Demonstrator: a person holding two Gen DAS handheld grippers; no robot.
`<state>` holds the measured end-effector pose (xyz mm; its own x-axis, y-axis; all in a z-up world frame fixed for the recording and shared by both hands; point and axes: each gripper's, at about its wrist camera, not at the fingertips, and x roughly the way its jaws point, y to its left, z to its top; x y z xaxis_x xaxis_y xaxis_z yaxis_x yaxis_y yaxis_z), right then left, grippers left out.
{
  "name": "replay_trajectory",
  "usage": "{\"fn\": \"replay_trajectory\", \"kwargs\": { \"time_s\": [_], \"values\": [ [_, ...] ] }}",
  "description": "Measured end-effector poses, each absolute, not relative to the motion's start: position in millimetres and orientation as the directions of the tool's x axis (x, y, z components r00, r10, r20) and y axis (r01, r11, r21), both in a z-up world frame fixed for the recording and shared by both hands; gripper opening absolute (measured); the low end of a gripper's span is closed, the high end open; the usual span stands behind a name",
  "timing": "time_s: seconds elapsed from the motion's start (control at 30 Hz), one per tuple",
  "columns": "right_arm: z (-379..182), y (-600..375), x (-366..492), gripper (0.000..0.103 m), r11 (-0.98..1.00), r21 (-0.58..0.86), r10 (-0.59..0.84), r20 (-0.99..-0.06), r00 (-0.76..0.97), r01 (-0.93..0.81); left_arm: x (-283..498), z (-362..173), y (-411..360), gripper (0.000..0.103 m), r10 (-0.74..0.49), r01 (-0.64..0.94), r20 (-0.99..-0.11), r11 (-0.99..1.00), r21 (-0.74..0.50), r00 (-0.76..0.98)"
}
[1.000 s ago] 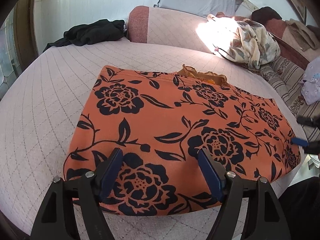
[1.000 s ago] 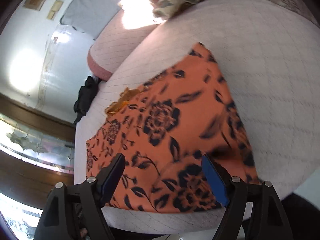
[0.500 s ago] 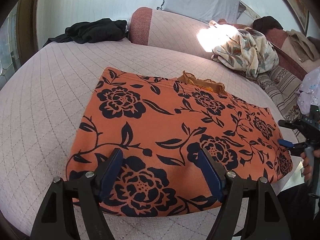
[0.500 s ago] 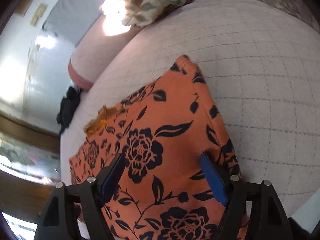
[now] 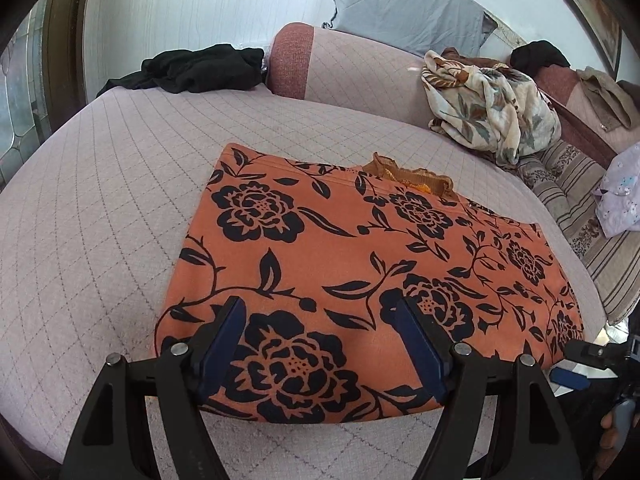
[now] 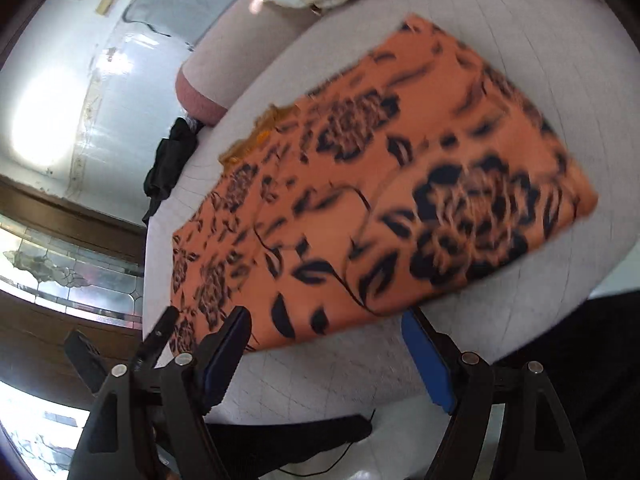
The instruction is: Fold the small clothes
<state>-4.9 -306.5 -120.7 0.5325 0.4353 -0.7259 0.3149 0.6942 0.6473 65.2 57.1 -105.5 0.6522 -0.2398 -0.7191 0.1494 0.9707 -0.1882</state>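
Note:
An orange garment with black flowers [image 5: 360, 264] lies folded flat on the quilted pinkish cushion [image 5: 100, 208]; an orange frilled trim [image 5: 408, 174] sticks out at its far edge. My left gripper [image 5: 320, 328] is open and empty, hovering over the garment's near edge. My right gripper [image 6: 326, 344] is open and empty, just off the garment's [image 6: 380, 200] near edge, above the cushion rim; that view is blurred. The right gripper also shows at the lower right of the left wrist view [image 5: 576, 364].
A black garment [image 5: 200, 68] lies at the back left. A floral cream cloth [image 5: 488, 108] is heaped at the back right on a striped seat [image 5: 580, 208]. A pink bolster [image 5: 340, 68] and grey pillow [image 5: 400, 8] line the back. The cushion ends at my near side.
My right gripper has pulled back off the garment to its near edge and swung sideways. My left gripper has stayed over the garment, shifting slightly. Both stay open.

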Motion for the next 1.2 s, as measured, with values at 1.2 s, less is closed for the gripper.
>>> {"fn": "replay_trajectory", "kwargs": {
  "time_s": [1.2],
  "values": [
    [-136.6,-400.4,-9.1,0.067,0.478,0.750,0.316,-0.633,0.707,0.457,70.0,-103.2,-15.5,0.078,-0.164,0.215,-0.752,0.976,-0.030,0.639]
  ]
}}
